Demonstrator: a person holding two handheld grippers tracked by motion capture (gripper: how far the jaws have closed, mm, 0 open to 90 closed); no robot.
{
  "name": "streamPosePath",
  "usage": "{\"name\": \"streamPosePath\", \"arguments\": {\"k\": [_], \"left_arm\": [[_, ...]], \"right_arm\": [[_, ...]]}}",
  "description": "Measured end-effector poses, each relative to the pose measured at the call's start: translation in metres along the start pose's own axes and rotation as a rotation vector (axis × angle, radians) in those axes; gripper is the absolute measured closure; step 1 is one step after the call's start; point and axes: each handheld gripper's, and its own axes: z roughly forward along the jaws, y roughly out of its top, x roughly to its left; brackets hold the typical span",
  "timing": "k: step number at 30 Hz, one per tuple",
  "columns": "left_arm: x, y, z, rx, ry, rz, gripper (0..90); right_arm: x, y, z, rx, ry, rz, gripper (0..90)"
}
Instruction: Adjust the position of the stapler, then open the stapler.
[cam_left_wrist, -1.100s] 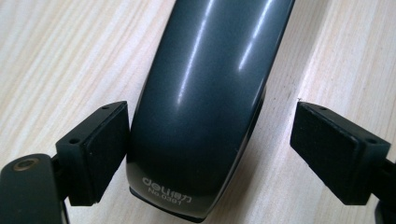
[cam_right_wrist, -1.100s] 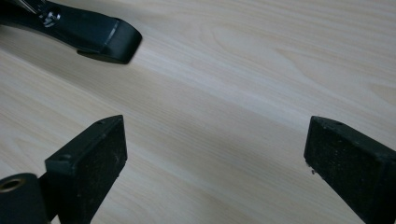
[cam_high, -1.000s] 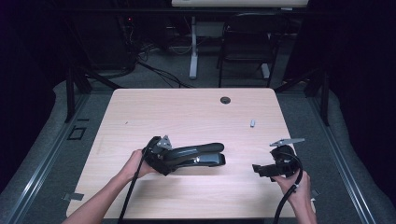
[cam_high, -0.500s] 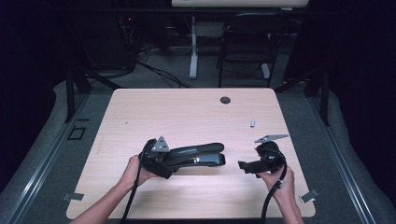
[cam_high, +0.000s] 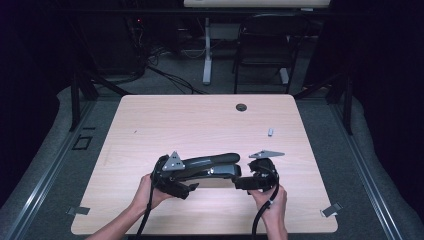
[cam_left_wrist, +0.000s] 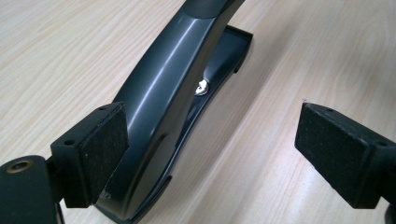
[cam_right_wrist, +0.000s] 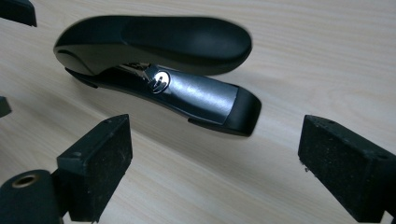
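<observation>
A black stapler (cam_high: 210, 165) lies on its base on the wooden table (cam_high: 200, 125), its front end toward the right. My left gripper (cam_high: 189, 181) is at its rear end. In the left gripper view the stapler (cam_left_wrist: 173, 93) rests against the left pad (cam_left_wrist: 102, 149) while the right pad (cam_left_wrist: 336, 154) stands well clear, so my left gripper (cam_left_wrist: 210, 154) is open. My right gripper (cam_high: 241, 182) faces the stapler's front end from the right. In the right gripper view the stapler (cam_right_wrist: 159, 42) lies just beyond my right gripper (cam_right_wrist: 215, 168), whose wide-open jaws hold nothing.
A small grey piece (cam_high: 270, 132) lies on the table toward the far right. A round dark grommet (cam_high: 241, 107) sits near the far edge. A chair (cam_high: 262, 50) and a desk leg (cam_high: 206, 50) stand beyond the table, on dark floor.
My right gripper has moved left, from the table's right side up to the stapler's front end. The left hand has shifted slightly at the rear end. The stapler has stayed put.
</observation>
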Motion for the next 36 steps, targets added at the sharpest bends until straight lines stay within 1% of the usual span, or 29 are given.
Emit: {"name": "streamPosePath", "arguments": {"k": [1, 2, 3, 4, 5, 7, 9, 10, 11, 13, 14, 16, 17, 18, 19, 22, 24, 25, 28, 29, 30, 31, 32, 33, 35, 36], "left_arm": [[-0.001, 0.000, 0.001, -0.002, 0.003, 0.000, 10.1], [-0.001, 0.000, 0.001, -0.005, 0.000, -0.004, 10.1], [-0.002, 0.001, 0.002, -0.012, -0.004, -0.007, 10.6], [-0.003, 0.001, 0.003, -0.008, -0.003, -0.009, 11.2], [-0.004, 0.001, 0.004, -0.015, -0.002, -0.008, 11.2], [-0.008, 0.003, 0.007, -0.021, -0.005, -0.008, 11.9], [-0.011, 0.004, 0.009, -0.024, -0.004, -0.008, 12.2], [-0.013, 0.005, 0.011, -0.026, -0.015, -0.012, 13.2], [-0.014, 0.005, 0.012, -0.030, -0.013, -0.014, 13.2], [-0.018, 0.007, 0.016, -0.035, -0.014, -0.012, 13.7], [-0.020, 0.007, 0.017, -0.030, -0.014, -0.009, 14.0], [-0.024, 0.008, 0.021, -0.035, -0.017, -0.011, 14.1], [-0.026, 0.009, 0.023, -0.033, -0.016, -0.011, 14.6], [-0.028, 0.009, 0.025, -0.037, -0.012, -0.012, 14.6], [-0.030, 0.009, 0.027, -0.040, -0.019, -0.020, 14.8], [-0.035, 0.010, 0.034, -0.055, -0.030, -0.043, 16.3], [-0.038, 0.010, 0.039, -0.054, -0.033, -0.041, 17.4], [-0.040, 0.010, 0.042, -0.059, -0.027, -0.044, 17.8], [-0.043, 0.011, 0.047, -0.061, -0.033, -0.052, 17.6], [-0.044, 0.010, 0.048, -0.067, -0.029, -0.053, 17.5], [-0.044, 0.010, 0.050, -0.067, -0.036, -0.059, 17.5], [-0.045, 0.010, 0.052, -0.070, -0.032, -0.062, 17.5], [-0.046, 0.010, 0.053, -0.069, -0.031, -0.059, 18.4], [-0.047, 0.010, 0.055, -0.075, -0.030, -0.062, 18.4], [-0.048, 0.010, 0.058, -0.076, -0.016, -0.066, 22.0], [-0.048, 0.010, 0.060, -0.084, -0.013, -0.078, 30.9]], "right_arm": [[0.000, -0.007, 0.006, -0.017, -0.005, 0.002, 10.7], [0.000, -0.011, 0.009, -0.022, -0.003, 0.010, 11.3], [0.000, -0.016, 0.014, -0.031, 0.006, 0.017, 13.0], [-0.002, -0.021, 0.018, -0.048, 0.009, 0.019, 13.6], [-0.004, -0.024, 0.021, -0.050, 0.015, 0.021, 14.0], [-0.006, -0.030, 0.025, -0.079, 0.019, 0.025, 15.8], [-0.008, -0.030, 0.029, -0.084, 0.016, 0.004, 17.4], [-0.010, -0.030, 0.033, -0.083, 0.017, -0.009, 20.9], [-0.010, -0.030, 0.033, -0.083, 0.017, -0.009, 20.9], [-0.014, -0.030, 0.037, -0.103, 0.021, -0.005, 28.9], [-0.014, -0.029, 0.038, -0.104, 0.028, -0.013, 32.5], [-0.013, -0.027, 0.041, -0.111, 0.022, -0.040, 36.7], [-0.013, -0.026, 0.043, -0.109, 0.017, -0.060, 40.3], [-0.012, -0.026, 0.043, -0.110, 0.011, -0.068, 41.6], [-0.012, -0.025, 0.045, -0.114, 0.004, -0.079, 44.1], [-0.013, -0.025, 0.051, -0.120, 0.003, -0.084, 52.3], [-0.013, -0.025, 0.053, -0.121, 0.010, -0.101, 59.8], [-0.014, -0.025, 0.056, -0.131, 0.000, -0.096, 65.1], [-0.015, -0.025, 0.059, -0.121, -0.006, -0.112, 68.3], [-0.014, -0.025, 0.061, -0.134, -0.003, -0.117, 72.3], [-0.014, -0.025, 0.061, -0.134, -0.003, -0.117, 72.3], [-0.014, -0.025, 0.063, -0.137, 0.000, -0.122, 74.4], [-0.013, -0.025, 0.066, -0.134, -0.006, -0.134, 78.8], [-0.013, -0.025, 0.066, -0.134, -0.006, -0.134, 78.8], [-0.012, -0.025, 0.069, -0.121, -0.019, -0.142, 82.7], [-0.013, -0.027, 0.072, -0.125, -0.018, -0.134, 85.6]]}}
